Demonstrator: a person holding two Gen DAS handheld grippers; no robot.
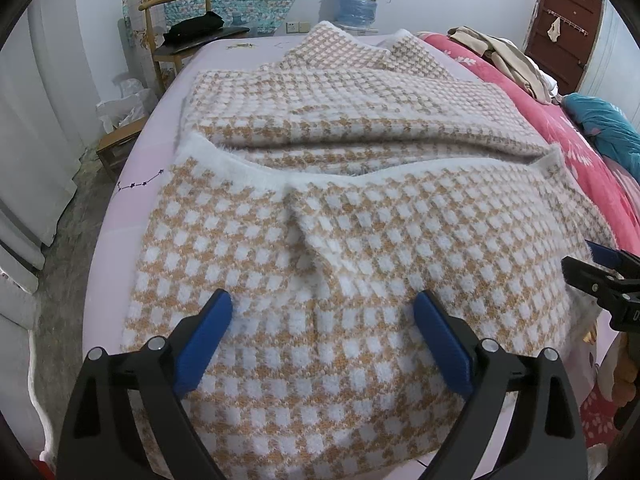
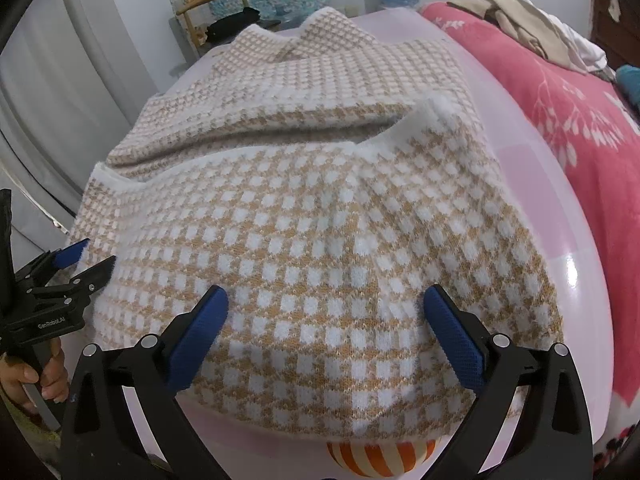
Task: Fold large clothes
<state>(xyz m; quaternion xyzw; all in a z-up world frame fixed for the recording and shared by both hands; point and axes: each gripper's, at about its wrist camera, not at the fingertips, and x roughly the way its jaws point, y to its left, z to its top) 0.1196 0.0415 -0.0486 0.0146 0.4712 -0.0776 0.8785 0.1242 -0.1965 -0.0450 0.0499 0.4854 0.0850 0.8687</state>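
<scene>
Checked sweater (image 1: 320,208) on pink bed sheet (image 1: 132,216), near half folded over. Left gripper (image 1: 323,312) and right gripper (image 2: 326,308) above near fold, jaws wide, empty. Risk: fuzzy knit slipping, fold skewing.

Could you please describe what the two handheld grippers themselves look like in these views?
Both match. The left gripper and right gripper have matte black angular frames with silver rivets at the pivots. Each finger carries a long blue textured pad. Seen from the right wrist, the left gripper's body bears white lettering, "GenRoboAI" as far as it can be read, above a bare hand. No cables or sleeves show.
</scene>
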